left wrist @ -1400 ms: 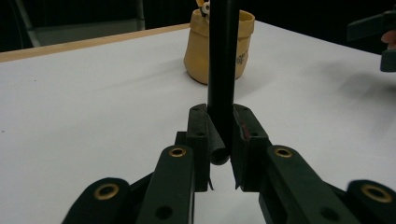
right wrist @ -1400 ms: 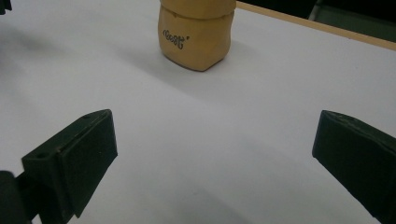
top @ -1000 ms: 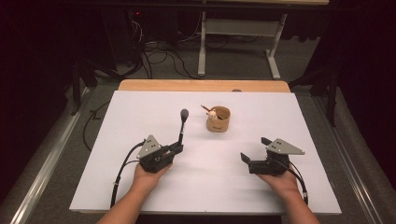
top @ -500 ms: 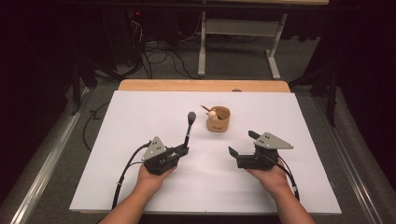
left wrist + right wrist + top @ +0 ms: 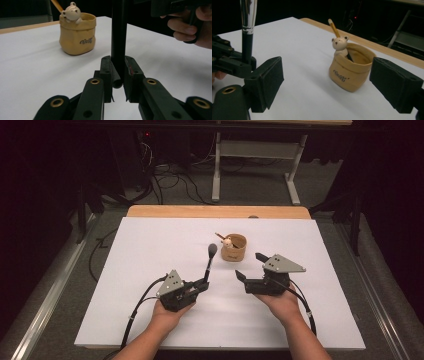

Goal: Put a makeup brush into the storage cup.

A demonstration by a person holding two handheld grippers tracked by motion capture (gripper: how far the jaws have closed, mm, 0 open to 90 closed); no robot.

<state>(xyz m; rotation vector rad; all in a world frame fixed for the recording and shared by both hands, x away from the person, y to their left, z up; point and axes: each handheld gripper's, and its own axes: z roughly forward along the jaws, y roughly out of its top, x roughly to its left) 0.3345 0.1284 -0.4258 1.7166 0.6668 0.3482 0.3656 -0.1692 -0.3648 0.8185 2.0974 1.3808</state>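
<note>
- The white table (image 5: 150,270) is evenly bright; its surroundings are dark.
- Soft shadows lie under the left gripper (image 5: 202,285).
- Its own jaws blur up close.
- Glare streaks the brush (image 5: 247,15) ferrule.

Brush (image 5: 210,262): black handle, silver ferrule, dark tip; upright, leaning slightly, handle end clamped in left gripper (image 5: 202,285).
Pot (image 5: 234,247): tan, bear figure at rim, pencil inside; upright on table, near brush.
</note>
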